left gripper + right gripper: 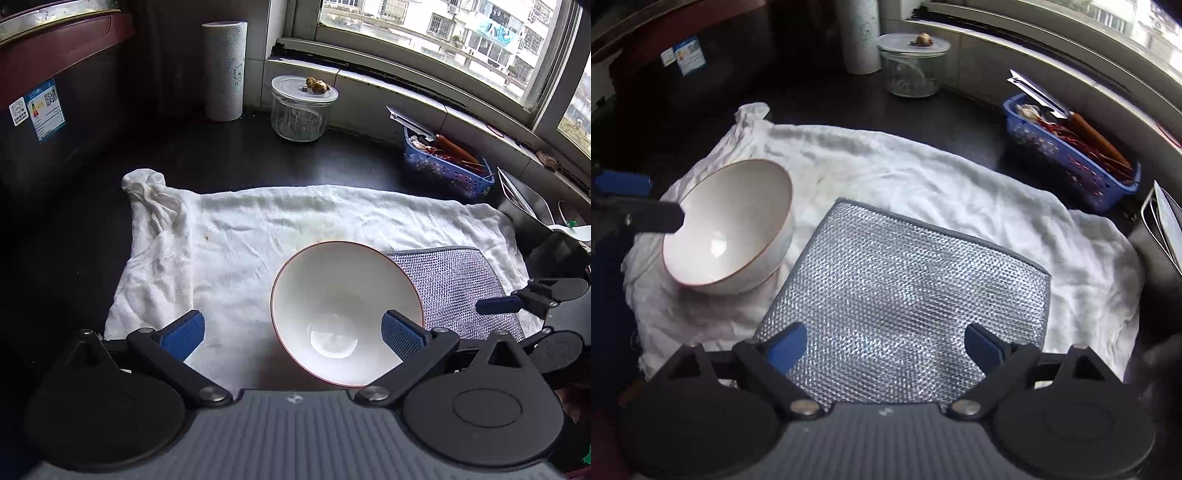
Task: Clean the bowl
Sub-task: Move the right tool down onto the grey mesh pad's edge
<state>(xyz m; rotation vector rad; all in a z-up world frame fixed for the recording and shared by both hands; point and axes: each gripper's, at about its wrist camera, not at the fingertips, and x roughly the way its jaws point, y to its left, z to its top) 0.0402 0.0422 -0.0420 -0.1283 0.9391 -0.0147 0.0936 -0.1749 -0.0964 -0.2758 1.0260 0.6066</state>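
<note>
A white bowl [347, 314] with a thin red rim sits tilted on a white towel [240, 229], its inside facing my left gripper [293, 334]. That gripper is open wide. Its right pad [402, 334] is at the bowl's right rim and its left pad [183, 334] stands well clear of the bowl. In the right wrist view the bowl [731, 229] leans at the left, with a black finger [655, 218] of the left gripper touching its rim. My right gripper [886, 350] is open just above a flat silver mesh cloth [905, 280], with nothing pinched.
On the dark counter behind the towel stand a paper towel roll [225, 70] and a lidded glass jar [301, 110]. A blue basket [447, 162] of utensils sits under the window sill, with a metal rack [517, 195] at the far right.
</note>
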